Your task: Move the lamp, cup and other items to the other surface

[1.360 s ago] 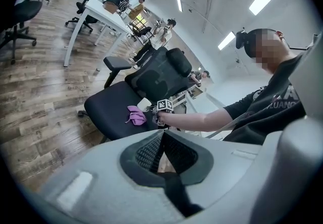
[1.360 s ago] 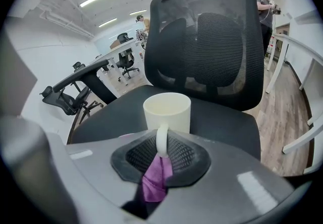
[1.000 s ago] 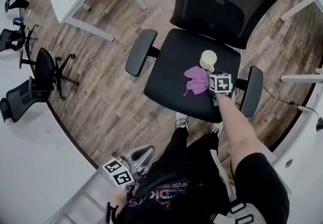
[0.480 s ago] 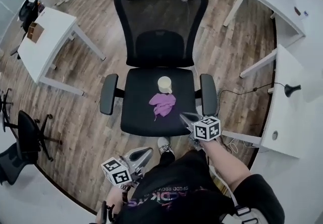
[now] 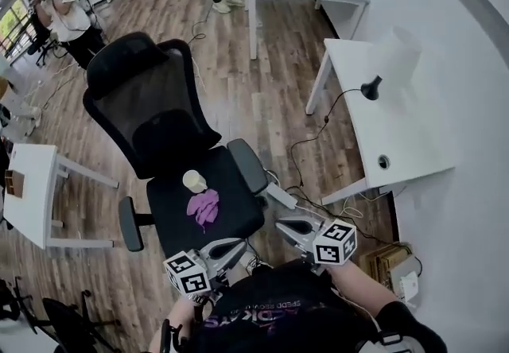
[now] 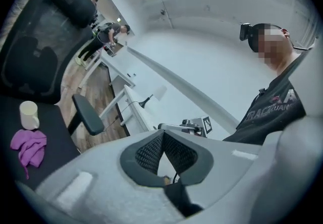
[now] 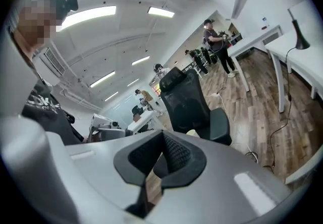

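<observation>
Wood-plank flooring [image 5: 238, 65] runs under a black office chair [image 5: 159, 129] at the left and a white desk [image 5: 390, 129] at the right. The head view looks steeply down on both.

On the chair's seat stand a pale cup [image 5: 194, 180] and, just in front of it, a crumpled purple cloth [image 5: 203, 208]. The lamp [image 5: 371, 89], with a dark stem and white shade, stands on the desk, well apart from the chair, and its cord trails to the floor.

Both grippers are drawn in close to the person's torso at the bottom of the head view. Neither is near the seat or the desk.

The left gripper [image 5: 237, 245] points up and to the right, toward the front edge of the seat, with its marker cube [image 5: 187, 273] nearest the body. In its own view the dark meshed pads [image 6: 149, 150] meet at their tips with nothing between them. The cup and cloth lie far off at the left edge of that view.

The right gripper [image 5: 285, 226] points up and to the left, toward the chair's armrest, and its cube [image 5: 336, 242] sits above the bare right forearm [image 5: 362, 284]. Its pads [image 7: 176, 152] are likewise pressed together on nothing. Beyond them are the chair back and the open floor.

The two grippers' tips lie near each other, angled inward.
</observation>
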